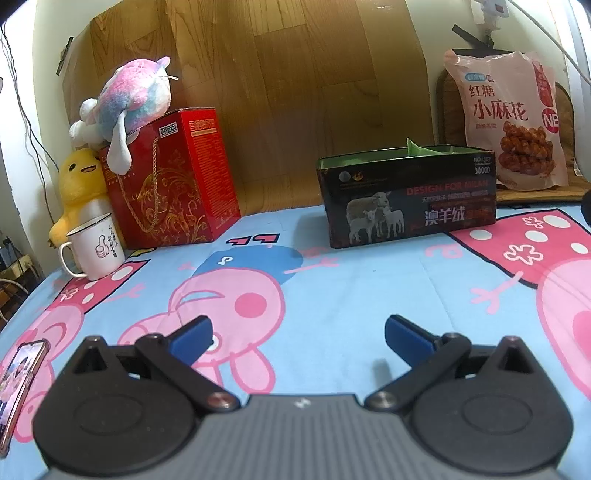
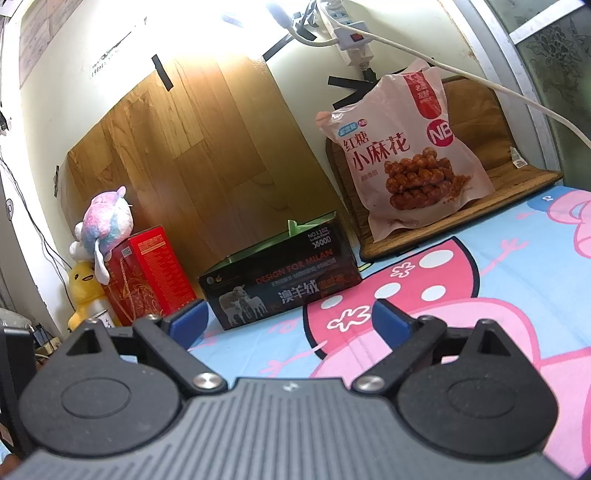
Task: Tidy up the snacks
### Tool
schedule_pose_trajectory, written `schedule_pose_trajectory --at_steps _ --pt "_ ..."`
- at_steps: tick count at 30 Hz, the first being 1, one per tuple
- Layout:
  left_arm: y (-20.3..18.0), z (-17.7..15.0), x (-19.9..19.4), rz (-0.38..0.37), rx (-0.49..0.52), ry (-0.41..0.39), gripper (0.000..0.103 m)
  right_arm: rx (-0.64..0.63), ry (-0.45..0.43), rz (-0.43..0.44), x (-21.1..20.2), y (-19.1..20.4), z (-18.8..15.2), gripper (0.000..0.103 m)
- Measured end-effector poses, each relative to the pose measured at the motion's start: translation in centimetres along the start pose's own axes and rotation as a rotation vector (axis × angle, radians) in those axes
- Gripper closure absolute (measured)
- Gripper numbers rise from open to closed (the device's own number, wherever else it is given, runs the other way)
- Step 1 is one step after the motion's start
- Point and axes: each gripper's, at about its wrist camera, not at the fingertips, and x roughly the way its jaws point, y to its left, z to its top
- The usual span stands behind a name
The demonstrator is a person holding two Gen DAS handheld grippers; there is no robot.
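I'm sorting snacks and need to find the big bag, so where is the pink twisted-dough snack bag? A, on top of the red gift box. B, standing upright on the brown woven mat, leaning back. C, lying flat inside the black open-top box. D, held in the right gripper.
B: the pink twisted-dough snack bag stands propped on the brown woven mat, outside the black open-top box.

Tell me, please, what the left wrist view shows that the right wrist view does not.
Only the left wrist view shows the phone and the whole white mug. Only the right wrist view shows the power strip on the wall. Both share the pink snack bag, black box, red gift box and plush toys.
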Motion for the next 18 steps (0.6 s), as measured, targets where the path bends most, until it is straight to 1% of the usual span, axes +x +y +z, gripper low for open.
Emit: schedule_pose_trajectory --at_steps 18 --pt "0.03 -0.03 -0.20 -0.020 -0.001 -0.010 0.000 0.001 -0.004 -0.002 -0.03 -0.08 0.01 0.004"
